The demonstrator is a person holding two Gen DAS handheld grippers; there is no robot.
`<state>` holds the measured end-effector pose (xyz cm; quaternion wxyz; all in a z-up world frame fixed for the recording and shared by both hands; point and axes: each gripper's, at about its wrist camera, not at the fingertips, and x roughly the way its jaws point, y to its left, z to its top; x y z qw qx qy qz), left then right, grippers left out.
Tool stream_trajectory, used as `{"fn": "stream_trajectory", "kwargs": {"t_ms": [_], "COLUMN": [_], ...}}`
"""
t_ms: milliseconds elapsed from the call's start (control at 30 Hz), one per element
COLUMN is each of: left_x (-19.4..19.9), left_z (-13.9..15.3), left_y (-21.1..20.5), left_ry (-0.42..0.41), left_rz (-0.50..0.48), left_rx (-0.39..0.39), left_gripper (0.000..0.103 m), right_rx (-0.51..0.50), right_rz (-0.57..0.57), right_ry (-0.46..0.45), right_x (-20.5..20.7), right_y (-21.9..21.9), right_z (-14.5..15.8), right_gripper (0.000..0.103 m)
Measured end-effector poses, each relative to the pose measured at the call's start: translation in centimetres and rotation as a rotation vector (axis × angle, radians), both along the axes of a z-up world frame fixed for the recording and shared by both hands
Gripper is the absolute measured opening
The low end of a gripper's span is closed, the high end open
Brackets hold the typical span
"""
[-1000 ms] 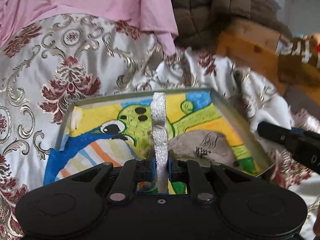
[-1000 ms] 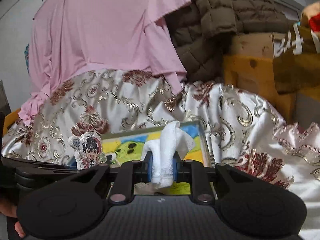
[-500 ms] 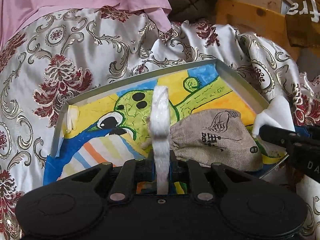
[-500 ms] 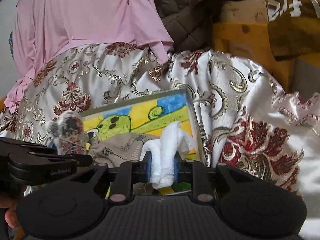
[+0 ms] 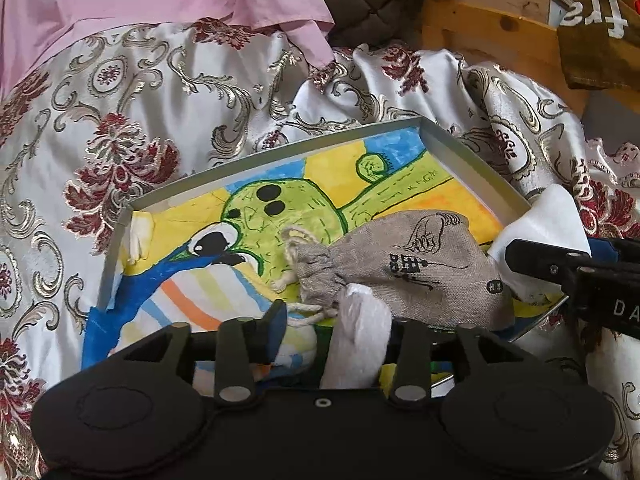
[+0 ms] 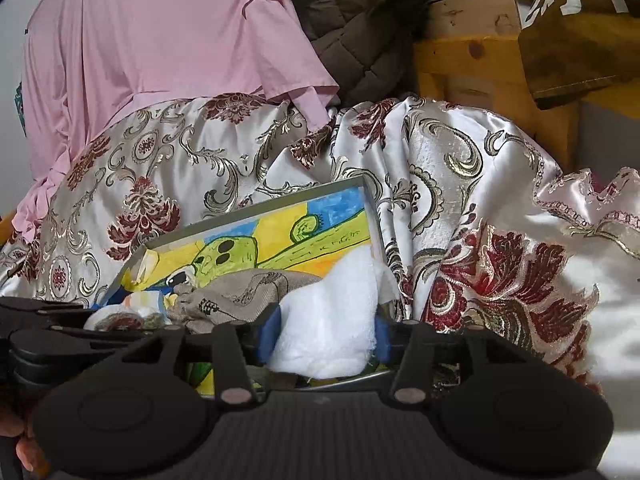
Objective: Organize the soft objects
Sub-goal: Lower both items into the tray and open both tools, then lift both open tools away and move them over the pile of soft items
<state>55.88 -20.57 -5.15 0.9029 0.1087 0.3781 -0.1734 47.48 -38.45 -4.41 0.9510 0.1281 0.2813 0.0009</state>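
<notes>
1. The left gripper point(image 5: 338, 328) hangs over the near edge of a shallow tray point(image 5: 472, 168) lined with a bright cartoon drawing; its jaws have just been opening and now stand apart; a small white padded piece point(image 5: 358, 340) leans against the right finger while the left finger stands clear of it, so nothing clamps it.
2. The right gripper point(image 6: 324, 336) sits at the tray's near right corner point(image 6: 370, 200); its jaws have likewise just been opening; a fluffy white cloth point(image 6: 328, 320) fills the gap between the blue pads; whether the pads press on it I cannot tell.
3. A beige drawstring pouch point(image 5: 404, 264) with dark printed marks lies inside the tray, just left of the white cloth and touching the padded piece.
4. The tray rests on a silver brocade spread point(image 5: 120, 128) with red flowers; a pink garment point(image 6: 160, 40) and a brown quilted jacket point(image 6: 360, 32) lie behind it, beside a wooden crate point(image 6: 472, 56).
</notes>
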Motion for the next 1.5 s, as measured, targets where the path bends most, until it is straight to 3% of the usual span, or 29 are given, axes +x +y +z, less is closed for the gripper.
{"fn": "stream_trajectory", "kwargs": {"t_ms": [167, 467, 933, 1500], "left_x": [-0.8, -3.9, -13.3, -26.2], "left_z": [1.1, 4.6, 12.3, 14.7], "left_y": [0.9, 2.6, 8.0, 12.8], "left_ry": [-0.011, -0.071, -0.213, -0.296], "left_rz": [0.026, 0.086, 0.168, 0.234], "left_rx": [-0.056, -0.113, -0.241, -0.337], "left_gripper": [0.061, 0.07, 0.083, 0.094], "right_rx": [0.003, 0.019, -0.018, -0.047], "right_rz": [-0.008, -0.035, -0.018, 0.011], "right_ry": [-0.03, -0.122, -0.279, -0.422], "right_x": [-0.9, -4.0, -13.4, -26.2], "right_y": [-0.2, -0.3, 2.9, 7.1], "right_z": [1.2, 4.9, 11.9, 14.8], "right_gripper": [0.071, 0.085, 0.095, 0.103]}}
